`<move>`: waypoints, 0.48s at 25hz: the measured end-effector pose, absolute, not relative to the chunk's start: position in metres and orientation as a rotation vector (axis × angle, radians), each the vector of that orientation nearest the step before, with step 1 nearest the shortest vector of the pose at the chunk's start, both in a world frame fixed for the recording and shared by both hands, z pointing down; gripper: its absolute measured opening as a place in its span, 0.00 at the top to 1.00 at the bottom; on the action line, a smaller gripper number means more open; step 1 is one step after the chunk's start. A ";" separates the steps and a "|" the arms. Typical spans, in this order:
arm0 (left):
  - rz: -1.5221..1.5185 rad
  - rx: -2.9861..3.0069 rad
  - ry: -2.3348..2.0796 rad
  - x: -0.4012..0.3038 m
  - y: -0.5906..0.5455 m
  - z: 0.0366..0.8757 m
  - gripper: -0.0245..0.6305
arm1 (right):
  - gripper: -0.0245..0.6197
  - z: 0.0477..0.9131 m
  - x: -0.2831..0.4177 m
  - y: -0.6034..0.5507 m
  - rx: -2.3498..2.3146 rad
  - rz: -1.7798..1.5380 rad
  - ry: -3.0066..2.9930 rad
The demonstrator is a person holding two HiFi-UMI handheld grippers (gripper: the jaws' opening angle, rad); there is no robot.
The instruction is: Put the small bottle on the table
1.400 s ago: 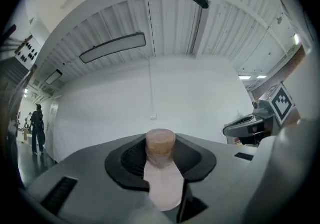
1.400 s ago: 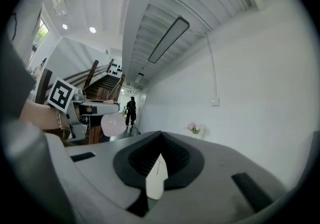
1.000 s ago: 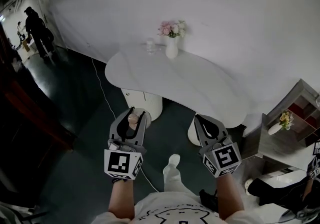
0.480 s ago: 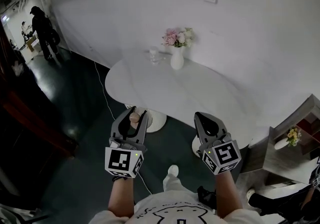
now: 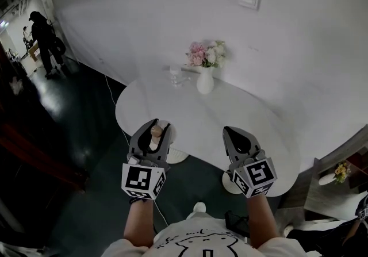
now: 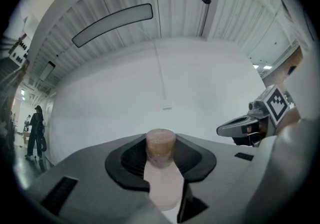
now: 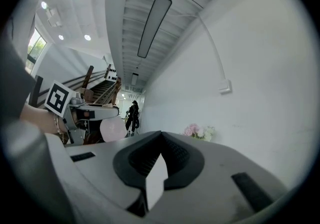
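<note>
Small bottle (image 6: pixel 161 178): pale pink, tan cap, clamped in L gripper (image 5: pixel 156 126) fingers; R gripper (image 5: pixel 232 131) clenched.

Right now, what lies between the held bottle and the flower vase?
Head view: only bare table between bottle and vase; the glass stands left of the vase.

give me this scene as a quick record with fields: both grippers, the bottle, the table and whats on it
left gripper: shut on small bottle, brown cap up
right gripper: shut, nothing between its fingers
table: white, rounded; bottle not yet set down on it
on table: vase of flowers and small clear glass, both near the far edge
background: person at far left
</note>
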State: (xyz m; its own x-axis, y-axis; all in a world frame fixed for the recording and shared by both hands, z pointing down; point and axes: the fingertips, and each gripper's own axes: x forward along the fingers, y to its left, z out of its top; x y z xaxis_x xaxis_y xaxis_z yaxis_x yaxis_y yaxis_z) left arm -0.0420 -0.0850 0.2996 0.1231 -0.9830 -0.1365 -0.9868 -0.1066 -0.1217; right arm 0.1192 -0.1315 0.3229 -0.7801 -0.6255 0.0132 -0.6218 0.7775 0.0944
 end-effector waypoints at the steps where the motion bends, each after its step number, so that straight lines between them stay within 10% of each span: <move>1: 0.029 -2.217 1.965 -0.044 -0.094 0.301 0.76 | 0.98 0.324 0.116 -0.140 1.023 -0.133 -2.917; 12: 0.002 -2.284 1.944 -0.082 -0.172 0.328 0.76 | 0.98 0.354 0.074 -0.206 1.033 -0.066 -2.854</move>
